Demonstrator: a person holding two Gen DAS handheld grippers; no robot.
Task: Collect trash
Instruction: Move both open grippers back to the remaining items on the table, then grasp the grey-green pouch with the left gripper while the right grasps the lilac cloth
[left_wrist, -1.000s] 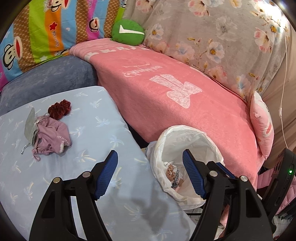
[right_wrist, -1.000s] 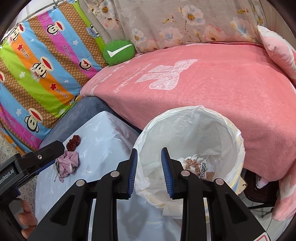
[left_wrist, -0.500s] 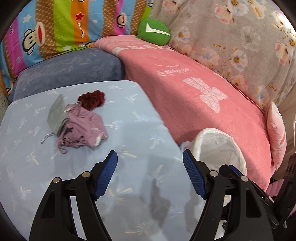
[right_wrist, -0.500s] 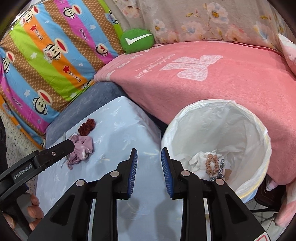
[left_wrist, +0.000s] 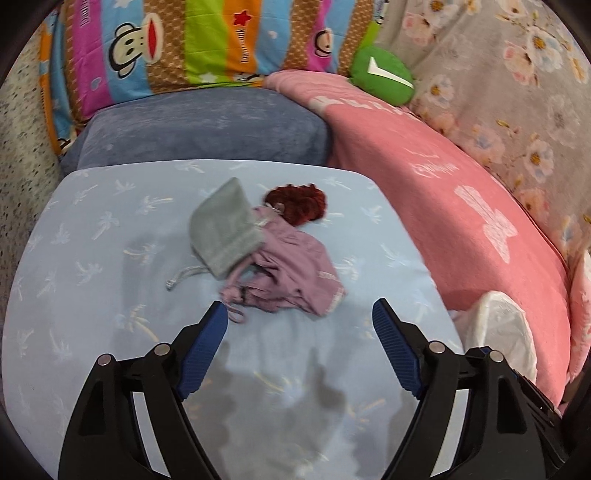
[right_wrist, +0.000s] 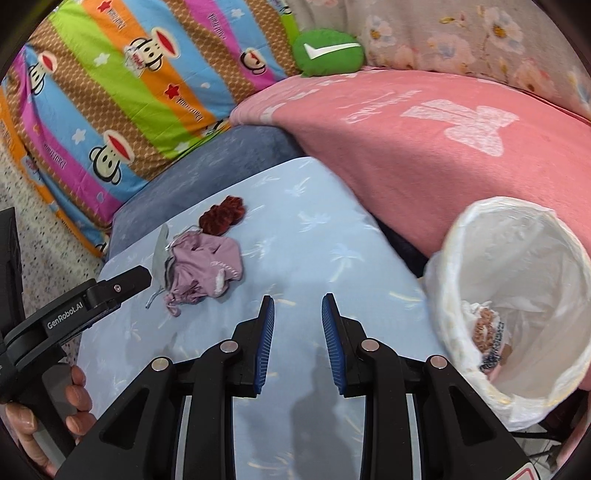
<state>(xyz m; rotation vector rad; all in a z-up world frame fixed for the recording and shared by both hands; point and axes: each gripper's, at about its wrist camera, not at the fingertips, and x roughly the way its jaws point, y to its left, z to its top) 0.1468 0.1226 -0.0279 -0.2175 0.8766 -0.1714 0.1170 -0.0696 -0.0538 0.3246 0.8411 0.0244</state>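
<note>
I see the purple drawstring pouch (left_wrist: 291, 275) lying just ahead of my left gripper (left_wrist: 300, 321), whose jaws stand wide apart and empty above the pale-blue worktop (left_wrist: 92, 295). A grey pouch (left_wrist: 223, 227) and dark-red scrunchie (left_wrist: 297, 203) touch the purple pouch's far side. My right gripper (right_wrist: 297, 308) hovers nearer the lined trash bin (right_wrist: 517, 295), jaws narrowly apart, empty.

Both grippers are showing black plastic frames, silver screws and ribbed blue pads (left_wrist: 201, 347). White "GenRobot.AI" lettering (right_wrist: 64, 315) is showing on the left gripper (left_wrist: 300, 314); bare fingers (right_wrist: 75, 397) are wrapping its handle.
</note>
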